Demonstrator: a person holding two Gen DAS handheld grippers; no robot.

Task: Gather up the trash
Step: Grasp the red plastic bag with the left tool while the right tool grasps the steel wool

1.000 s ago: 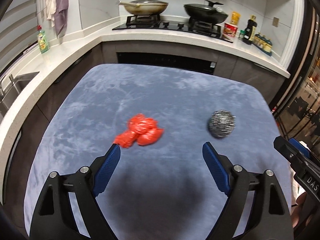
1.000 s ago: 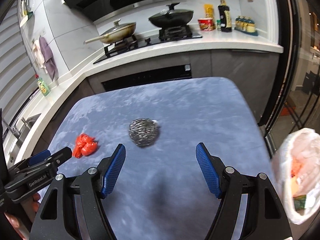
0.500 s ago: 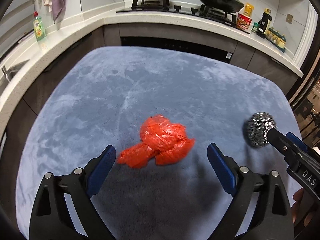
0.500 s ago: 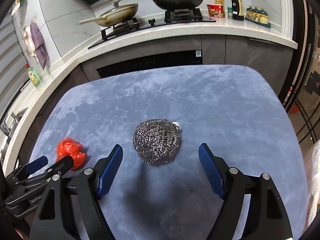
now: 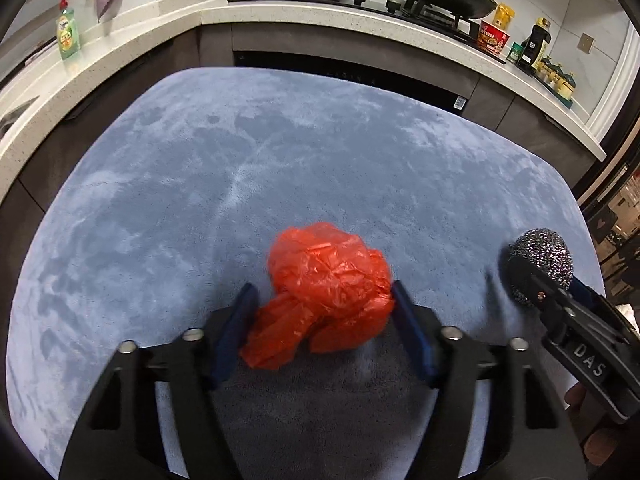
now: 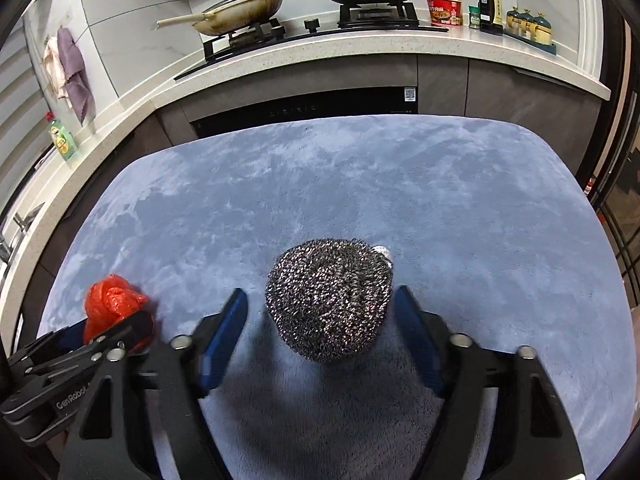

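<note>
Grey tiled walls (image 6: 132,28), white speckled worktop (image 6: 400,42), dark cabinets (image 6: 520,96), blue plush tabletop (image 6: 360,184)

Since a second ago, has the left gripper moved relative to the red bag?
Yes. The left gripper has come forward and down over the blue cloth; its closing jaws now flank the red bag.

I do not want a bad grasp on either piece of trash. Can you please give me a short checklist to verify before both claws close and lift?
1. Red plastic bag lies between the left claw fingers: ok.
2. Left claw grip: its jaws have just been closing and the pads look against the bag's sides; firm hold: cannot tell.
3. Steel wool ball sits between the right claw fingers: ok.
4. Right claw grip: jaws have just been closing, but a gap shows at the left pad: not ok yet.
5. Both items rest on the blue cloth, nothing else near them: ok.
6. The two claws stay apart from each other: ok.
</note>
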